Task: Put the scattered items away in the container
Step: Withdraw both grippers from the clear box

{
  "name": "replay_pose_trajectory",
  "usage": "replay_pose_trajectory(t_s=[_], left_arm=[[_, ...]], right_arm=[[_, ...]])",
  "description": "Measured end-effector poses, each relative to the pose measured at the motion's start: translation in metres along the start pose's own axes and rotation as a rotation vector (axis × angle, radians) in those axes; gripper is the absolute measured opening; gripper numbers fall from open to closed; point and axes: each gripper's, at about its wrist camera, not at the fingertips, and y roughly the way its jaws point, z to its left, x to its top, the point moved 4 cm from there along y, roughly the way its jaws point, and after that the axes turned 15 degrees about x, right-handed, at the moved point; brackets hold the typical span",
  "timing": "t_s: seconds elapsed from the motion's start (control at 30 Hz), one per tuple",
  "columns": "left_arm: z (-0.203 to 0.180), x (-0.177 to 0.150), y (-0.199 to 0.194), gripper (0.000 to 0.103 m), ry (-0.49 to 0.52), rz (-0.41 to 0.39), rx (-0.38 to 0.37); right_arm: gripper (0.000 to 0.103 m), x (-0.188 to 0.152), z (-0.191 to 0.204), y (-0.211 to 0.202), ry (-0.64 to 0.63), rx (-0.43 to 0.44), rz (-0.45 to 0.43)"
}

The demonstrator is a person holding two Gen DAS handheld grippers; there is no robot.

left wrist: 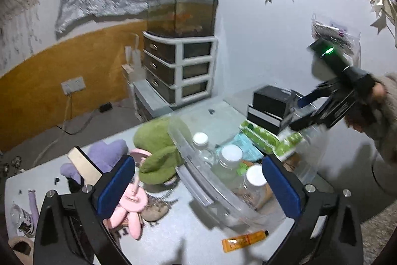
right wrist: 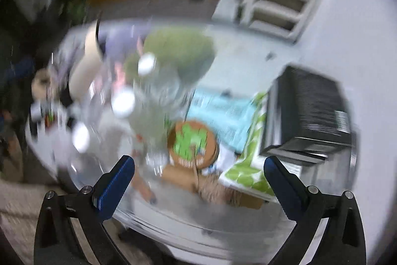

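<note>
I am seeing no legible writing. The clear container (left wrist: 211, 193) is sitting on the table (left wrist: 173, 235), holding three white-capped bottles (left wrist: 230, 155); one orange tube (left wrist: 244, 239) is lying just outside it. My left gripper (left wrist: 198, 188) and right gripper (right wrist: 198, 180) are both gaping wide, holding nothing.

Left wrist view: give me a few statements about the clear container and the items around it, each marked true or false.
1. Three white-capped bottles stand in the clear container. True.
2. The orange tube lies inside the container. False: it lies on the table, outside.
3. The left gripper grips the green plush. False: it is open and empty.
4. The right gripper is open above the container. True.
</note>
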Motion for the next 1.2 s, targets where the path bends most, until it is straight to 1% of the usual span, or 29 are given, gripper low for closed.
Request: replay_pose_trajectory(t_s=[0.07, 0.1, 0.13, 0.17, 0.23, 0.33, 0.37, 0.4, 0.5, 0.53, 0.63, 0.7, 0.83, 0.93, 1.0, 1.1, 1.2], left_arm=[[-0.002, -0.001, -0.005, 0.103, -0.006, -0.030, 0.026], [-0.002, -0.002, -0.007, 0.103, -0.008, -0.041, 0.033], [-0.004, -0.004, -0.010, 0.103, -0.011, -0.051, 0.041], [-0.005, -0.004, -0.011, 0.103, -0.014, -0.056, 0.046], [-0.006, -0.008, -0.014, 0.103, -0.027, -0.059, 0.055], [-0.006, -0.014, -0.015, 0.103, -0.054, -0.048, 0.075], [-0.005, -0.017, -0.016, 0.103, -0.063, -0.044, 0.084], [-0.005, -0.019, -0.017, 0.103, -0.076, -0.039, 0.096], [-0.005, -0.025, -0.019, 0.103, -0.119, -0.028, 0.126], [-0.005, -0.028, -0.021, 0.103, -0.132, -0.037, 0.138], [-0.010, -0.034, -0.027, 0.103, -0.109, -0.076, 0.161], [-0.012, -0.036, -0.030, 0.103, -0.101, -0.087, 0.177], [-0.014, -0.050, -0.033, 0.103, -0.132, -0.053, 0.180], [-0.014, -0.062, -0.036, 0.103, -0.151, -0.029, 0.188], [-0.014, -0.068, -0.038, 0.103, -0.165, -0.022, 0.190], [-0.013, -0.077, -0.041, 0.103, -0.181, -0.004, 0.203], [-0.011, -0.084, -0.044, 0.103, -0.202, 0.016, 0.206]], right_arm=[[0.103, -0.004, 0.003, -0.019, 0.038, -0.019, -0.129], [0.103, -0.007, 0.003, -0.030, 0.058, -0.040, -0.208], [0.103, -0.012, 0.006, -0.034, 0.070, -0.057, -0.258], [0.103, -0.011, 0.006, -0.042, 0.077, -0.069, -0.293], [0.103, -0.020, 0.010, -0.049, 0.094, -0.104, -0.385], [0.103, -0.024, 0.013, -0.060, 0.119, -0.157, -0.471], [0.103, -0.028, 0.015, -0.062, 0.125, -0.181, -0.501], [0.103, -0.035, 0.019, -0.063, 0.133, -0.222, -0.558], [0.103, -0.051, 0.030, -0.069, 0.136, -0.273, -0.670], [0.103, -0.056, 0.034, -0.069, 0.137, -0.279, -0.693], [0.103, -0.070, 0.044, -0.064, 0.154, -0.276, -0.727], [0.103, -0.079, 0.047, -0.061, 0.187, -0.238, -0.739], [0.103, -0.095, 0.052, -0.054, 0.251, -0.189, -0.760], [0.103, -0.106, 0.059, -0.046, 0.268, -0.165, -0.758], [0.103, -0.110, 0.067, -0.041, 0.246, -0.171, -0.739], [0.103, -0.114, 0.081, -0.034, 0.176, -0.204, -0.716], [0.103, -0.118, 0.092, -0.030, 0.129, -0.212, -0.702]])
